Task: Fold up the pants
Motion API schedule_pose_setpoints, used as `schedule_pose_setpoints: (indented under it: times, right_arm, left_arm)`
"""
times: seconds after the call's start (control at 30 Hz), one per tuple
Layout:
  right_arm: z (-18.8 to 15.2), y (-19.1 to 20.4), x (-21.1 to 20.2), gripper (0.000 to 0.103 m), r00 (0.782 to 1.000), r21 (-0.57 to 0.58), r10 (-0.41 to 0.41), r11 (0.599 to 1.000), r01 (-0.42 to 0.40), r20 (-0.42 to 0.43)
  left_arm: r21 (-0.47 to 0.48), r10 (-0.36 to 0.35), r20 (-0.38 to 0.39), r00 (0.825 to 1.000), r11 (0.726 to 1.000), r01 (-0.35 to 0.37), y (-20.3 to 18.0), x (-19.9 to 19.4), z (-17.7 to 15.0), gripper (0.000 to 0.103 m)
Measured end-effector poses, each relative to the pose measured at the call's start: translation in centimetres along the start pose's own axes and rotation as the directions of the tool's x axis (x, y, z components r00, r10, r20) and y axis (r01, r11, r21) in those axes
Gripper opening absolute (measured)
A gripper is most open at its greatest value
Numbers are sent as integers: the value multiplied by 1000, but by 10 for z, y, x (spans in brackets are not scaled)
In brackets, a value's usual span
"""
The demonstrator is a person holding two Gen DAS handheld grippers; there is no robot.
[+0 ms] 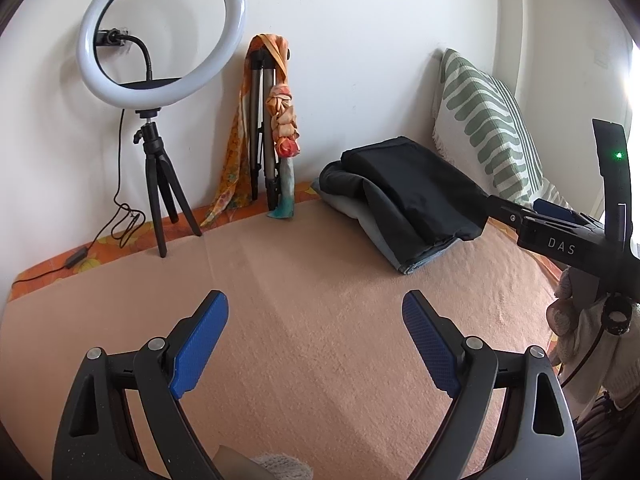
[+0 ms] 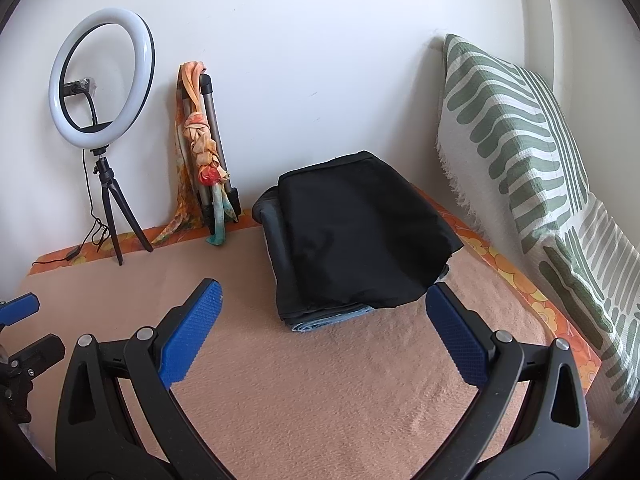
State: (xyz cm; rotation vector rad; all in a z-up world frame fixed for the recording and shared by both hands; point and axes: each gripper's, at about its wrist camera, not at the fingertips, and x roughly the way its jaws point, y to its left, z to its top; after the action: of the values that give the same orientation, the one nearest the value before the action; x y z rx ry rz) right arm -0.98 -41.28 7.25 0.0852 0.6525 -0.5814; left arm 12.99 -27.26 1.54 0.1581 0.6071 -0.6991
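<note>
A stack of folded pants (image 1: pixel 412 200) (image 2: pixel 352 240) lies on the peach blanket (image 1: pixel 312 320) (image 2: pixel 320 392), black pairs on top and a light blue pair at the bottom. My left gripper (image 1: pixel 316 312) stands open over bare blanket, well short of the stack and to its left, with nothing between its blue pads (image 1: pixel 200 348). My right gripper (image 2: pixel 324 300) is open too, just in front of the stack's near edge, not touching it. In the left wrist view the right gripper's black body shows at the right edge, held by a gloved hand (image 1: pixel 568 320).
A ring light (image 1: pixel 160 28) (image 2: pixel 102 76) on a small tripod stands at the back left with its cable trailing along the wall. A folded tripod with an orange scarf (image 1: pixel 276 120) (image 2: pixel 200 148) leans on the wall. A green-striped pillow (image 1: pixel 488 120) (image 2: pixel 532 152) lines the right side.
</note>
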Motion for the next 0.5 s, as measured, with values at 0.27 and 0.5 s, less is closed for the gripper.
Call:
schedule_pose_setpoints:
  times: [0.27,0.5]
  right_arm:
    - [0,0,0,103,1000,-1,1,1000,-1,-1]
    - [0,2,1,103,1000,-4,4,1000,-4,-3]
  left_arm:
    - [2,9,0,1000,1000,-9,1,0,-1,89]
    - [-10,15,0,1000,1000,-15,5,0,-2,89]
